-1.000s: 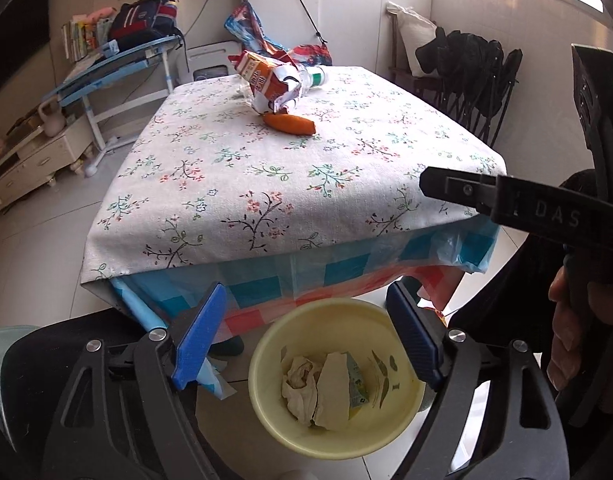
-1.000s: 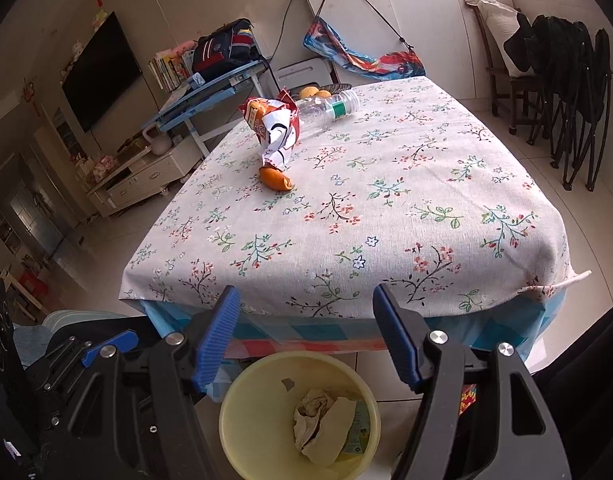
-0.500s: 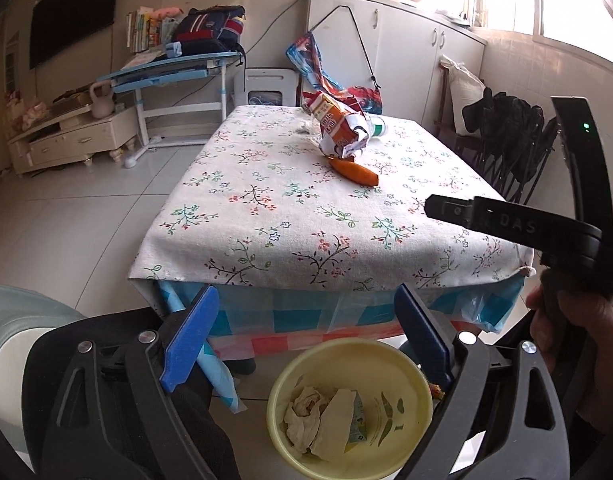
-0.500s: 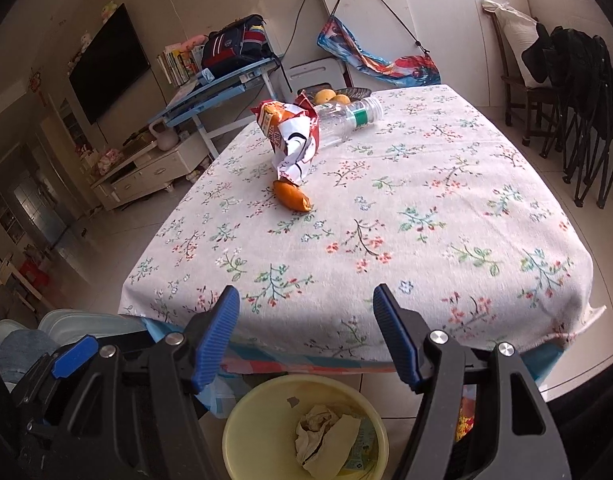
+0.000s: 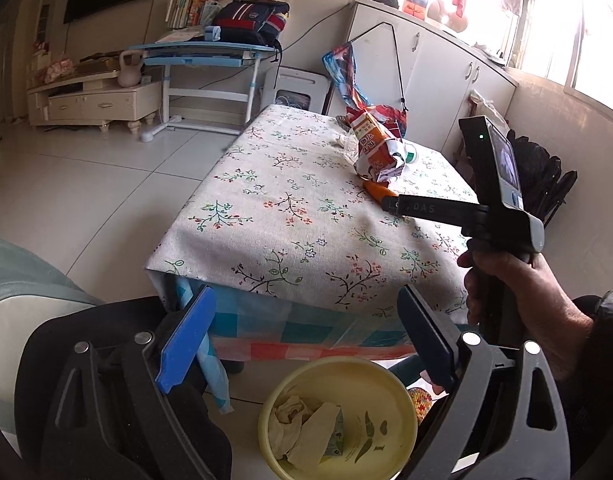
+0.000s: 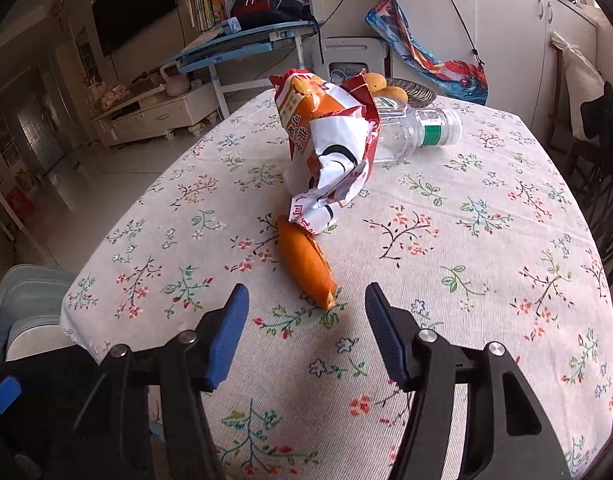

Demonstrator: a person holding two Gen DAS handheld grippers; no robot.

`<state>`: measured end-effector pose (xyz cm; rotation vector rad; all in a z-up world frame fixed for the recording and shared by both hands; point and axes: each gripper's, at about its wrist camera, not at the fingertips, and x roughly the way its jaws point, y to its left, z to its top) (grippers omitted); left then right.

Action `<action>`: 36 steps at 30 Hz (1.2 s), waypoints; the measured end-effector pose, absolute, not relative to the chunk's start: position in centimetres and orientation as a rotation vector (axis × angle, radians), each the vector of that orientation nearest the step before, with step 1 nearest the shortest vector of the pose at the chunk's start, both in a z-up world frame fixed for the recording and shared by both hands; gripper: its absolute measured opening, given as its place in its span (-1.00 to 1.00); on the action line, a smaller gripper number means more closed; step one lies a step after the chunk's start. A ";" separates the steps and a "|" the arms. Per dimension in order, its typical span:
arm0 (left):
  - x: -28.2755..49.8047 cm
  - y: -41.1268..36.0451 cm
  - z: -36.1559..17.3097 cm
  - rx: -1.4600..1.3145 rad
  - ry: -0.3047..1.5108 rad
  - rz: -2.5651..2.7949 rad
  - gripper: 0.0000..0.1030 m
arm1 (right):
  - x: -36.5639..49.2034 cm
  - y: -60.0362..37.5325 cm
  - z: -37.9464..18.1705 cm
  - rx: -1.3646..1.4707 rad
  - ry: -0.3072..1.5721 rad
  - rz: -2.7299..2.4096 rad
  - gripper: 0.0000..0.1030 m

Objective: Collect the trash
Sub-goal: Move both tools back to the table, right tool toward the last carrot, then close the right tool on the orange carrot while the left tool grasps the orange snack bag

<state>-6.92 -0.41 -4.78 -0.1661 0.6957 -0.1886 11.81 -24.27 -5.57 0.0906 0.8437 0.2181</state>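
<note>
A yellow bin [image 5: 338, 361] stands on the floor at the table's near edge, holding crumpled paper [image 5: 294, 416]. My left gripper [image 5: 304, 296] hovers above it, jaws opening, nothing between them. On the floral table [image 6: 466, 280] lie an orange packet [image 6: 304, 260], a crumpled red and white snack bag [image 6: 326, 140] and a clear plastic bottle [image 6: 422, 128]. My right gripper [image 6: 306, 290] is low over the cloth with its jaws closing. The packet's near end lies at the gap between the fingertips, untouched by the pads. The left wrist view shows that gripper [image 5: 388, 203] side-on, in a hand.
A bowl of fruit [image 6: 414, 94] sits behind the bag at the table's far end. Folded dark chairs [image 5: 546, 184] stand at the table's right side. A blue desk [image 5: 206, 50] and white cabinets line the far walls. A person's dark-clad legs are at the lower left.
My right gripper moved forward from the table edge over the cloth up to the orange packet, and the bin left its view. My left gripper rolled and shifted sideways above the bin, jaws a little wider.
</note>
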 end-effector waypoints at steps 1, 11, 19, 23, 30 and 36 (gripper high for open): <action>-6.7 -0.5 -4.8 -0.167 0.698 -0.189 0.72 | 12.1 -24.3 -5.7 0.087 0.846 0.221 0.14; -1.6 -1.4 -2.9 -0.184 0.675 -0.204 0.74 | 12.5 -23.9 -5.4 -0.037 0.928 0.308 -0.59; 8.9 -9.1 -0.6 -0.144 0.672 -0.296 0.80 | 9.3 -29.9 -4.8 -0.041 1.056 0.308 -0.61; 14.0 -13.7 -1.7 -0.083 0.742 -0.276 0.81 | 8.7 -33.2 -5.3 0.103 1.059 0.262 -0.61; 19.2 -17.2 -3.8 0.001 0.825 -0.149 0.80 | 9.3 -33.8 -5.6 0.182 1.049 0.280 -0.61; 20.6 -16.1 -4.6 -0.061 0.862 -0.220 -0.43 | 9.9 -33.3 -5.8 0.195 1.038 0.296 -0.60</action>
